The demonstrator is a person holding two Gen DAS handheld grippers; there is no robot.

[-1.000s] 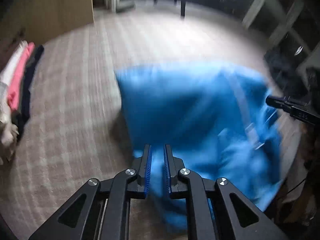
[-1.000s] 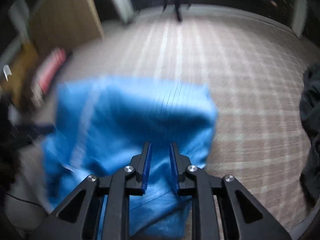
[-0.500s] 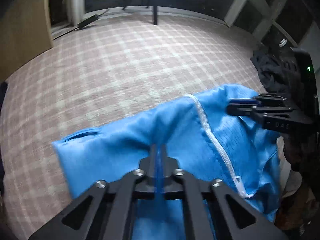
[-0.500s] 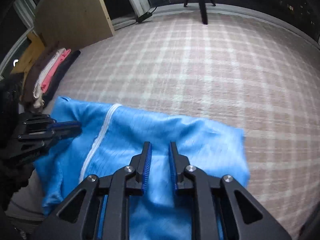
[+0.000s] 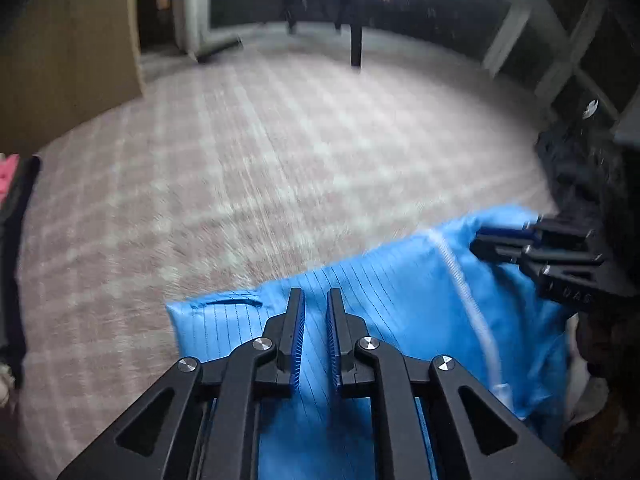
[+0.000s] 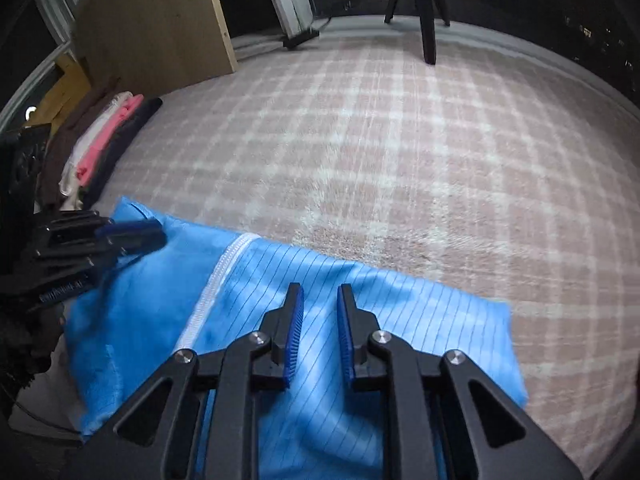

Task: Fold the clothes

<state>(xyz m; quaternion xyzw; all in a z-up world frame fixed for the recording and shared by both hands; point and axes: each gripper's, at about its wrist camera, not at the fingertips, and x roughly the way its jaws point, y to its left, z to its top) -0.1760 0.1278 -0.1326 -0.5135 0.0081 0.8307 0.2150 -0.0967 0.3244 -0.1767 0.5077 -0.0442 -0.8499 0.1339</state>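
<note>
Left gripper over the blue jacket, jaws opening, a narrow gap between the blue pads; cloth shows through the gap below them, nothing pinched, so released

Right gripper likewise above the jacket, jaws parted a little wider, nothing between the pads that I can see; not gripping

Each gripper shows in the other's camera, near the jacket's far edge at opposite ends; whether the tips touch the cloth there, cannot tell

Jacket lies folded flat on the checked carpet, white zip running across it between the two grippers. Far edge roughly straight, right corner squared off, a small slit pocket near the left corner

Ahead of the jacket a wide stretch of bare carpet. Off to the left a row of folded clothes beside a wooden board; dark clothes heaped at the right; black stand leg at the far carpet edge
</note>
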